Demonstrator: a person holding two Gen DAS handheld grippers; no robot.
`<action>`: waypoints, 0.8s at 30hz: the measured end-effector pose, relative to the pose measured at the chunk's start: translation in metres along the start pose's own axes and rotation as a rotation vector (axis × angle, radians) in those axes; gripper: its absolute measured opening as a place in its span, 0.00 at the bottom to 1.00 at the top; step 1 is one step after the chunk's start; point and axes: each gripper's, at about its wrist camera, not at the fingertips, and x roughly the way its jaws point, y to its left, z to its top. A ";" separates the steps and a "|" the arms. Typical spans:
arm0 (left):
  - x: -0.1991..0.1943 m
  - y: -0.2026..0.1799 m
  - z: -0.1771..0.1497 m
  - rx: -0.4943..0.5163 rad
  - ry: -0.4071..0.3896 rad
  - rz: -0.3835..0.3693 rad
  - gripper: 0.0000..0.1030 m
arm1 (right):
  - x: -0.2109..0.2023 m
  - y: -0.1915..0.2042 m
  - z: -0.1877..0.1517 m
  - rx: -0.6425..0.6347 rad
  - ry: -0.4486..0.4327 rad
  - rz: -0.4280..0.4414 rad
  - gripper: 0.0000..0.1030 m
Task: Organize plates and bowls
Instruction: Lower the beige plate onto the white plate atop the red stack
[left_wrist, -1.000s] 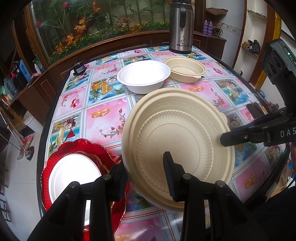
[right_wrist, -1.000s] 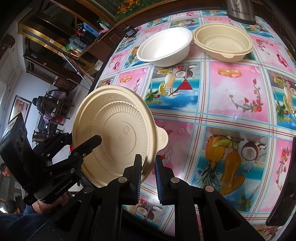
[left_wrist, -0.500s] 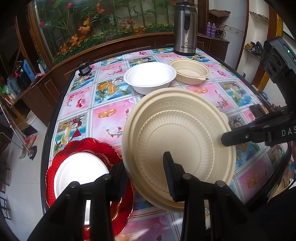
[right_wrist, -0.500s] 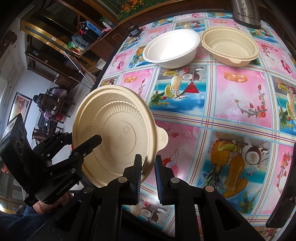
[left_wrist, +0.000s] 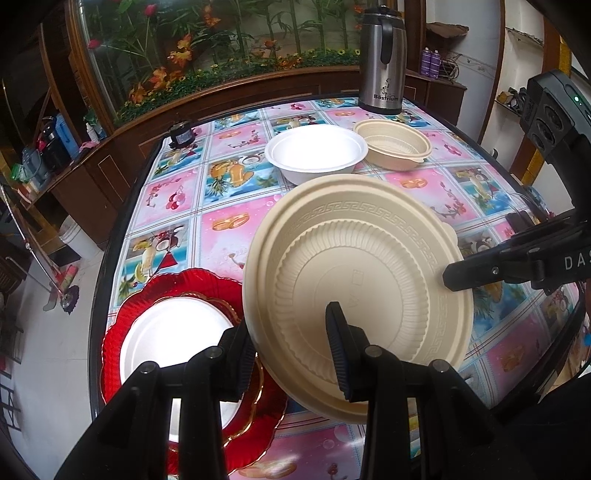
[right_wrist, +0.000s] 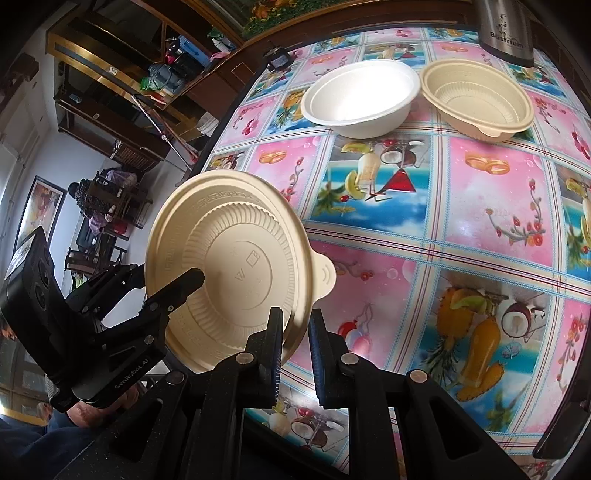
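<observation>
A round beige plate (left_wrist: 369, 266) with a ribbed centre and a small tab hangs tilted above the table's near edge. Both grippers hold it. My left gripper (left_wrist: 288, 354) is shut on its lower rim, one finger behind the plate and one in front. My right gripper (right_wrist: 295, 339) is shut on the rim beside the tab of the same beige plate (right_wrist: 236, 258). Below at left a white plate (left_wrist: 166, 332) lies on a red scalloped plate (left_wrist: 125, 332). A white bowl (left_wrist: 314, 151) and a beige bowl (left_wrist: 395, 144) stand side by side at the far end.
A steel thermos jug (left_wrist: 382, 59) stands behind the bowls, and a small black object (left_wrist: 181, 131) sits at the far left corner. The table (left_wrist: 221, 206) wears a colourful fruit-print cloth. A planter wall runs behind it, and the floor drops off at left.
Both grippers keep the same hold on the beige plate. The view has only drifted slightly, so the table's far end shows a little more.
</observation>
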 end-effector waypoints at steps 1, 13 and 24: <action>0.000 0.002 -0.001 -0.003 0.000 0.003 0.33 | 0.001 0.001 0.001 -0.002 0.001 0.000 0.15; -0.007 0.031 -0.012 -0.059 0.001 0.046 0.33 | 0.016 0.028 0.011 -0.054 0.025 0.018 0.15; -0.013 0.074 -0.030 -0.157 0.019 0.088 0.33 | 0.041 0.065 0.027 -0.114 0.065 0.055 0.15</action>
